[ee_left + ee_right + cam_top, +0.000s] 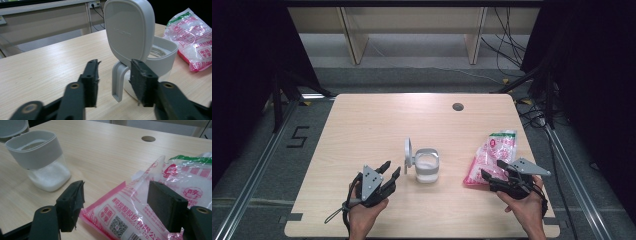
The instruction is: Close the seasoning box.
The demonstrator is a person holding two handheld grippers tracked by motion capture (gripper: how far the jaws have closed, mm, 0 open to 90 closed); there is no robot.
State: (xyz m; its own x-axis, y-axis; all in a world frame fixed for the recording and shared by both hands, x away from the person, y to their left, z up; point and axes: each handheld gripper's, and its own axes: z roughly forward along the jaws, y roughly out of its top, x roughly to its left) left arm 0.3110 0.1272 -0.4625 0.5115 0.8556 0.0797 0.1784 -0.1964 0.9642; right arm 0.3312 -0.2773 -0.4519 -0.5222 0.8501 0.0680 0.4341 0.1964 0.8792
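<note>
A clear container (427, 170) with a grey collar and white grains in its bottom stands mid-table. Its grey lid (130, 27) is flipped up on the left side, above a grey loop handle (117, 82). My left gripper (392, 168) sits just left of it, open; in the left gripper view (115, 63) the handle stands a little beyond the gap, untouched. A pink-and-white plastic bag (494, 150) of white grains lies to the right. My right gripper (492, 168) is open at the bag's near corner, its jaws (116, 186) either side of that corner (185, 177) without pressing it.
The light wooden table (372, 120) has a round cable hole (457, 106) near its far edge. Beyond the table stand wooden shelf legs (354, 45), and cables trail over the floor at the right (512, 45). Dark curtains flank both sides.
</note>
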